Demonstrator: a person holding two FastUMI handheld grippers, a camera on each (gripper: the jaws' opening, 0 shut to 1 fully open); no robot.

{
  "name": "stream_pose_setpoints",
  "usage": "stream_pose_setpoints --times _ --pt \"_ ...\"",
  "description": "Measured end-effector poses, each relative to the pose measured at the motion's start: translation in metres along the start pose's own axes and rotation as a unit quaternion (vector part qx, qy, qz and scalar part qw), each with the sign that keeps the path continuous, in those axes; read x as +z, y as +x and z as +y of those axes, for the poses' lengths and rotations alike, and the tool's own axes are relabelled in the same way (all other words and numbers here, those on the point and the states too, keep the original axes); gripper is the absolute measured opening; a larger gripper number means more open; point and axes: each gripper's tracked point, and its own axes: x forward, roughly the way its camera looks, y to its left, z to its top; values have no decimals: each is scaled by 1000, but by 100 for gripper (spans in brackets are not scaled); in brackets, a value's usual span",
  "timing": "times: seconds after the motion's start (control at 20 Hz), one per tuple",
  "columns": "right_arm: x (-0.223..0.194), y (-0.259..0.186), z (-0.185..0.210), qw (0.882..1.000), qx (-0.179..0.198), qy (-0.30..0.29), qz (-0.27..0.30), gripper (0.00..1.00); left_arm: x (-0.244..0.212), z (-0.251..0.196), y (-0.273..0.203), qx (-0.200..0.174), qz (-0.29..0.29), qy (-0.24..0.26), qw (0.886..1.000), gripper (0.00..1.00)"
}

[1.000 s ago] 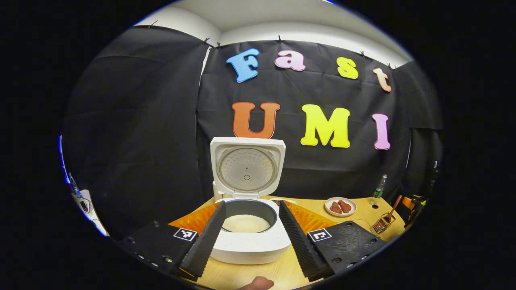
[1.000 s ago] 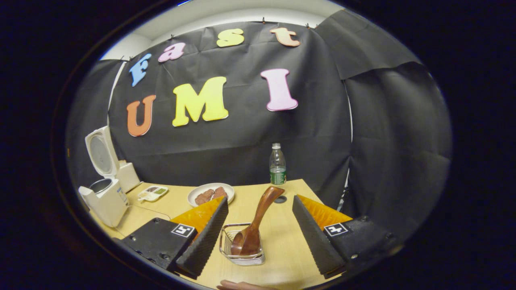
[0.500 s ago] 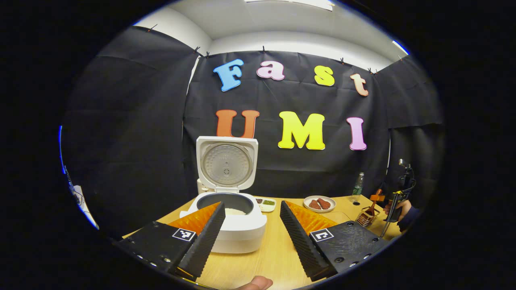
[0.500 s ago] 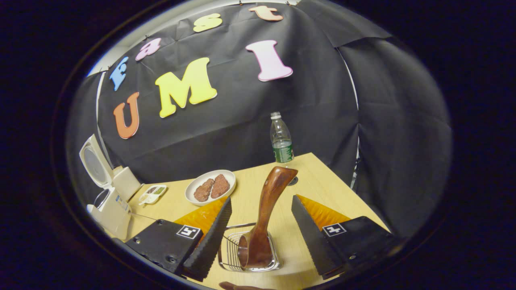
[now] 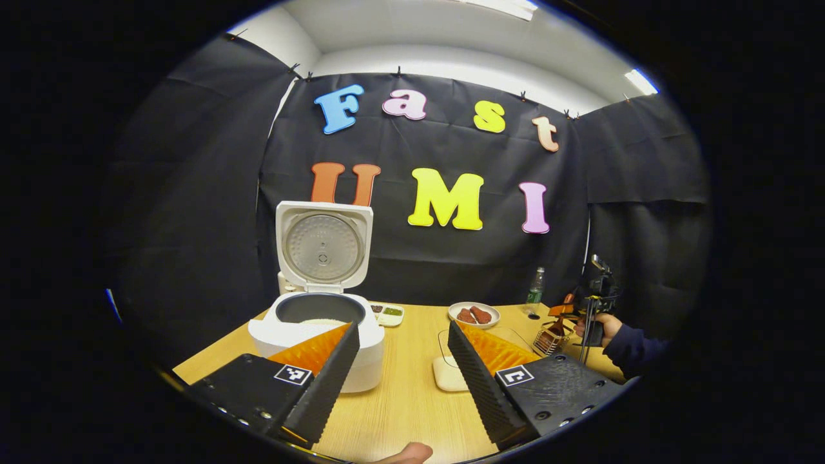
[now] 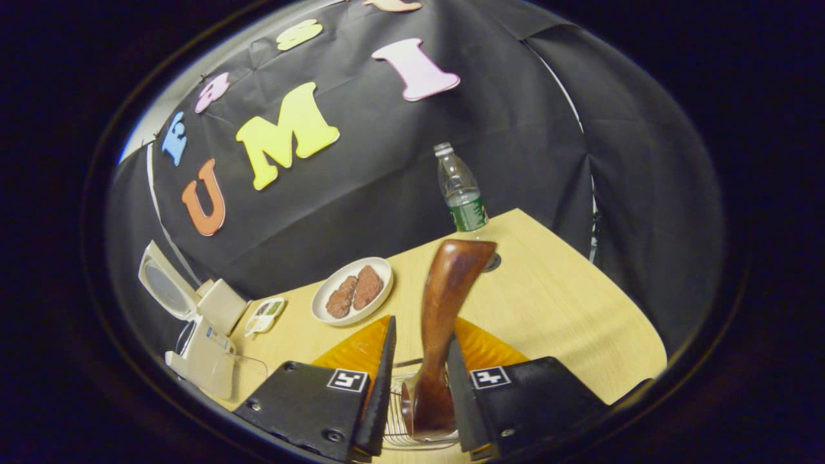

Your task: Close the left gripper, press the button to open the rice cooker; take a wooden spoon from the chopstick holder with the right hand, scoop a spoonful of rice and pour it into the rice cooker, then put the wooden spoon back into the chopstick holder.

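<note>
Wooden spoon (image 6: 445, 309): dark glossy wood, curved handle, standing bowl-down in wire chopstick holder (image 6: 412, 412) on right part of bench. Right gripper (image 6: 417, 380) jaws nearly together, ribbed black pads flanking handle low down; real contact hard to call tbh. Left gripper (image 5: 399, 374) jaws spread wide over bench, nothing between. Rice cooker (image 5: 319, 322): white, boxy, lid up, dark round pot with white rice. Bench (image 5: 406, 399) pale wood grain. Round white plate (image 6: 351, 299) with brown pieces, clear plastic bottle (image 6: 461, 190) behind.

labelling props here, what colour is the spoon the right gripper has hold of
Dark reddish-brown wood. The spoon shows best in the right gripper view, clamped by the right gripper.
</note>
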Motion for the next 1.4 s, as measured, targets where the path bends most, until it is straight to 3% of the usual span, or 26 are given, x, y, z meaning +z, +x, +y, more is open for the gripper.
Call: stream_pose_setpoints --times 0.05,0.1,0.4,0.65,0.85,1.1,1.4 --pt "1 -2 -2 1000 -7 6 0 33 -1 0 -2 -3 -2 2 1000 88" --pt "0 -3 -7 1000 -20 6 -1 20 0 2 -3 -2 -5 4 1000 88" --pt "23 -35 2 998 -41 -29 -44 11 -2 12 -13 -4 -14 7 1000 88" --pt "59 -84 41 990 -57 -75 -101 9 -3 13 -15 -18 -19 3 1000 88" --pt "74 -120 94 985 -48 -100 -133 9 -7 17 -19 -24 -19 5 1000 88" --pt "56 -131 166 981 -19 -138 -135 9 -13 20 -15 -17 -16 16 1000 88" --pt "-2 -94 230 980 -8 -170 -102 8 -20 18 -7 -23 -7 8 1000 89"
